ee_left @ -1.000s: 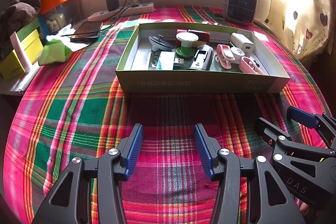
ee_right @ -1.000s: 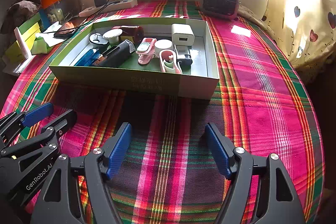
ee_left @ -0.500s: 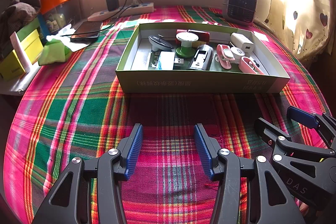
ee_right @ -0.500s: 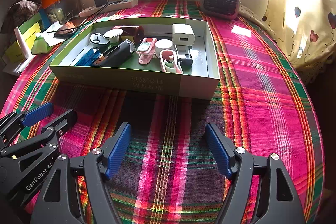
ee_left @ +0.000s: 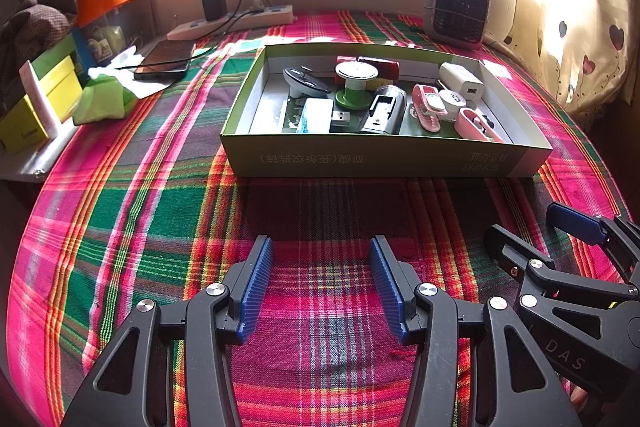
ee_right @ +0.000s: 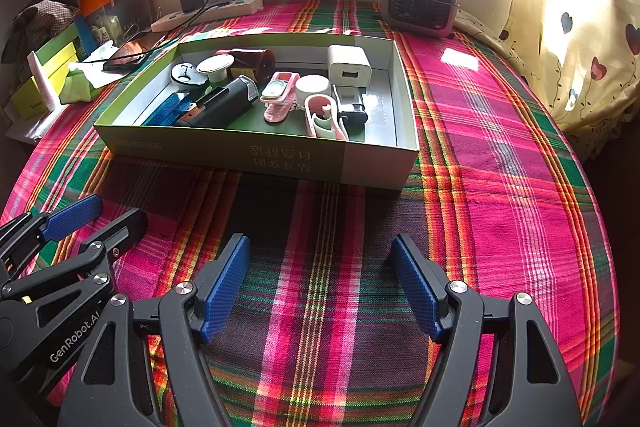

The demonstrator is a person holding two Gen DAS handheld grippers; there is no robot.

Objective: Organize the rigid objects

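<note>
Biggest risk from here, probably: reaching into that packed green box (ee_right: 224, 151) on the plaid table (ee_right: 500, 187) and nudging a neighbour, since everything sits touching, or tipping the light cardboard wall. Round white cap (ee_right: 313, 87) could roll off if pinched off-centre. Both tongs spread, pinching nothing: left tongs (ee_left: 320, 287), right tongs (ee_right: 324, 287), parked short of the box. Rough count inside: two pink clips (ee_right: 280, 95), one white charger (ee_right: 349, 66), one dark cylinder (ee_right: 224, 103), one spool (ee_left: 356, 83); rest too jumbled to count.
</note>
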